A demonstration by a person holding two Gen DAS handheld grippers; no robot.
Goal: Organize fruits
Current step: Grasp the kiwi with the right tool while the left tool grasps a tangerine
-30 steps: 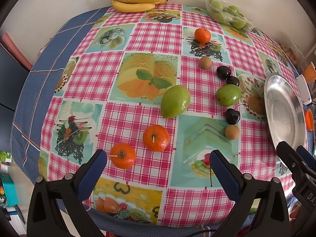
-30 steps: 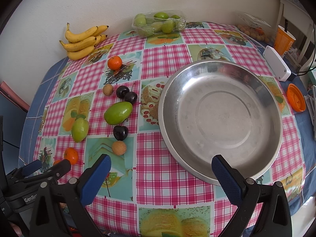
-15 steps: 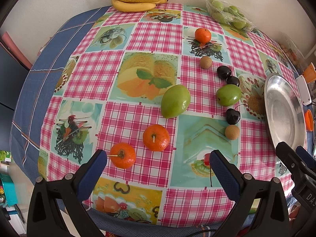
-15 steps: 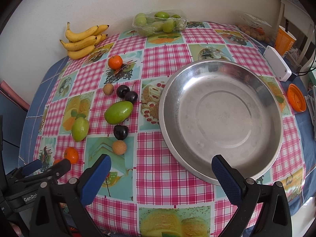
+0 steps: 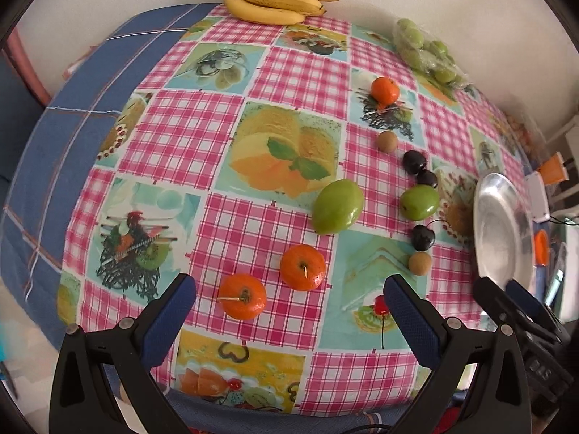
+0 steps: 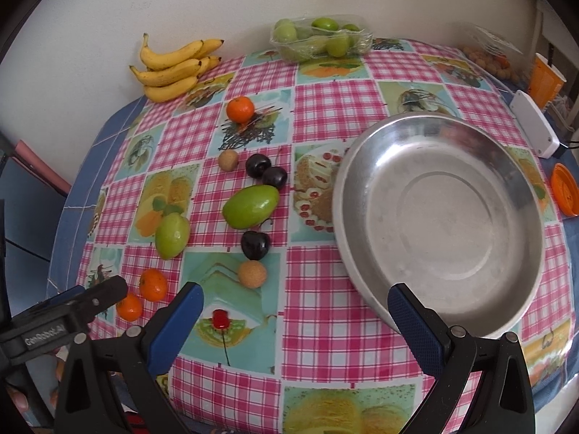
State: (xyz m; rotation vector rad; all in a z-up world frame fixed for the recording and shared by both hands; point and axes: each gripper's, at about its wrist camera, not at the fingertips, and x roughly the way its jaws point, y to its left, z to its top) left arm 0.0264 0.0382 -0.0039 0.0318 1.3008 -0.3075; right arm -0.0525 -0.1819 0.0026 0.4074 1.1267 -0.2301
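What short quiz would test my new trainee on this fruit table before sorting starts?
1. True or false: the round steel dish holds fruit.
2. How many loose orange tangerines lie on the checked tablecloth?
3. Which is open: A left gripper only, B right gripper only, C both?

Key: 1 false. 2 three: the far one and two near ones. 3 C.
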